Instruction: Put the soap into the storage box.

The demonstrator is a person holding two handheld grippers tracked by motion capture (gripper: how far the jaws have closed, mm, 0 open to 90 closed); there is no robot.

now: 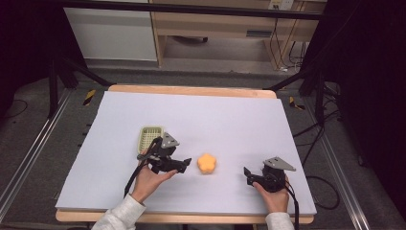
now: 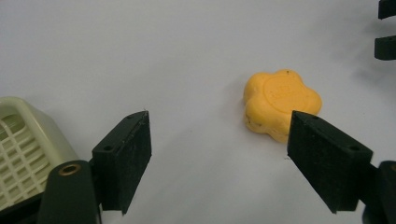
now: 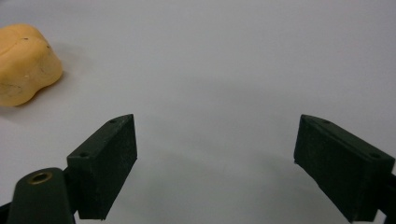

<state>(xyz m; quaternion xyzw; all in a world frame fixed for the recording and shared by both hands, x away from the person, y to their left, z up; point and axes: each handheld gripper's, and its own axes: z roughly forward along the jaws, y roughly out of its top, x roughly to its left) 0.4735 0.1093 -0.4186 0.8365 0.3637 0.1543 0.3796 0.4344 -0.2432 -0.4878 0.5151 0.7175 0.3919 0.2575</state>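
An orange flower-shaped block (image 1: pixel 207 163) lies flat on the white table sheet (image 1: pixel 201 120). My left gripper (image 1: pixel 186 164) sits just left of it, open, with nothing between its jaws; in the left gripper view the block (image 2: pixel 280 103) lies ahead, close to the right-hand jaw. My right gripper (image 1: pixel 247 174) rests open to the right of the block, a short gap away. From the right gripper view the block (image 3: pixel 25 63) is at the far left, outside the jaws. A pale green slotted basket (image 1: pixel 150 137) stands behind the left gripper, and its corner (image 2: pixel 28 154) is beside the left-hand jaw.
The sheet covers a wooden table whose front edge (image 1: pixel 182 218) runs near the person's sleeves. Cables trail from both grippers. Beyond the table are a dark frame, a floor and wooden furniture. The other gripper's jaws (image 2: pixel 386 32) peek in at the top right of the left gripper view.
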